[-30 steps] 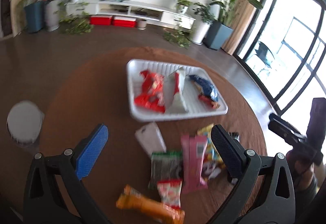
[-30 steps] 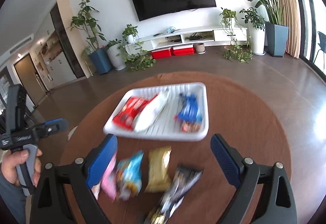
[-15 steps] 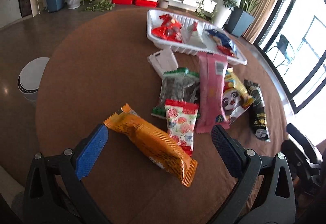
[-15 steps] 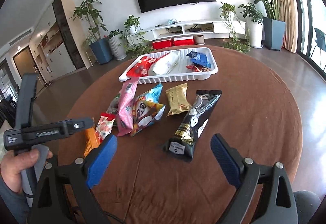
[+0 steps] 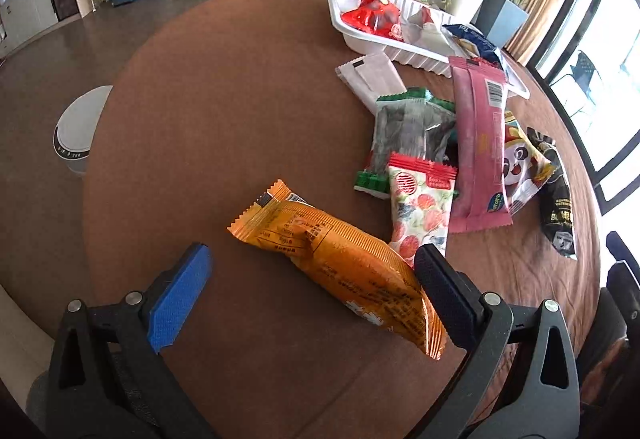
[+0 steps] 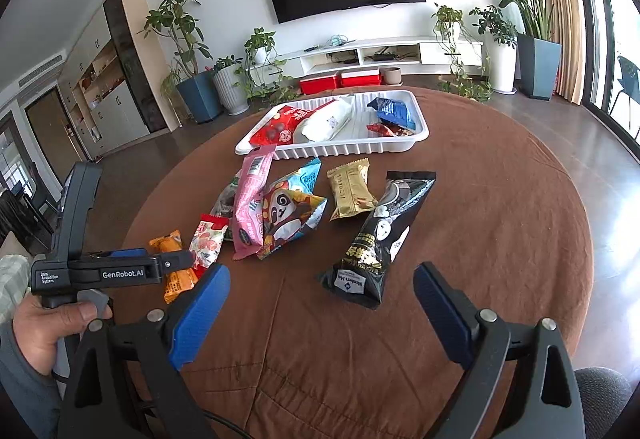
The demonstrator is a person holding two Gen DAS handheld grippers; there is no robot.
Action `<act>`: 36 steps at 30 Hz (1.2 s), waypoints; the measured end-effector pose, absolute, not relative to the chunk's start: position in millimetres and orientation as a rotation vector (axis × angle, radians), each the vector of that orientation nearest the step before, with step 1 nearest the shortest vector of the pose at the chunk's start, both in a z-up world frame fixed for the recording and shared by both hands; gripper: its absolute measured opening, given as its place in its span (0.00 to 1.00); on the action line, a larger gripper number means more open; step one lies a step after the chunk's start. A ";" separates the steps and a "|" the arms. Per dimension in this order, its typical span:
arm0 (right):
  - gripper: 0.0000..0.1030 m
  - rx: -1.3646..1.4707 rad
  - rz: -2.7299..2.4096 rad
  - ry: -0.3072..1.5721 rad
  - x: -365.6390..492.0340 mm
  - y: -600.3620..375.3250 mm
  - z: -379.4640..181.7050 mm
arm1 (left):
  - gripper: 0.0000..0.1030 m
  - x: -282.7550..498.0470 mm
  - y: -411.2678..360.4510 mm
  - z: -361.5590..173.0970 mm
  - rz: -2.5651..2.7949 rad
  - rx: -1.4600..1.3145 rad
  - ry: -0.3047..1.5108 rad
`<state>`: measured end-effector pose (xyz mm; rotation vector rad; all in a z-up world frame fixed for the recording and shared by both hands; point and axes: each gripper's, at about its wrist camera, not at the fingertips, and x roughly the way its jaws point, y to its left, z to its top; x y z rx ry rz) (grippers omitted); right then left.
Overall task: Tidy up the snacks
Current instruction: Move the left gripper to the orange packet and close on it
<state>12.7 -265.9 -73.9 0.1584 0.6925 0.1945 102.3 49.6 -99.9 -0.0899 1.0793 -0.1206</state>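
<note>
An orange snack packet (image 5: pixel 340 259) lies on the brown round table, between the open jaws of my left gripper (image 5: pixel 312 271), close to the right finger. My right gripper (image 6: pixel 320 291) is open and empty, just short of a black packet (image 6: pixel 378 235). Loose on the table lie a pink packet (image 6: pixel 252 207), a panda packet (image 6: pixel 290 215), a gold packet (image 6: pixel 351 189), a strawberry packet (image 5: pixel 420 211), a green packet (image 5: pixel 408 135) and a white packet (image 5: pixel 370 73). The white tray (image 6: pixel 344 151) at the far side holds red, white and blue packets. The left gripper also shows in the right wrist view (image 6: pixel 176 263).
The table edge (image 5: pixel 92 175) curves along the left. A white round bin (image 5: pixel 76 131) stands on the floor beside it. Potted plants, a TV shelf and large windows lie beyond the table.
Both grippers have pulled back from the tray toward the near side and dropped lower. The left gripper has come down around the orange packet. Both stay open.
</note>
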 end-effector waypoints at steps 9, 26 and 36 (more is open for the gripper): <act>0.92 0.155 0.193 0.700 12.3 -266.1 -76.1 | 0.99 100.7 41.9 -100.2 -0.181 -0.008 1.130; 0.92 0.170 0.190 0.706 12.4 -271.9 -77.5 | 0.92 102.7 4.8 -94.8 -0.521 0.108 1.167; 0.92 0.162 0.190 0.693 10.3 -271.2 -75.0 | 0.92 96.1 -3.9 -95.6 -0.235 -0.026 1.136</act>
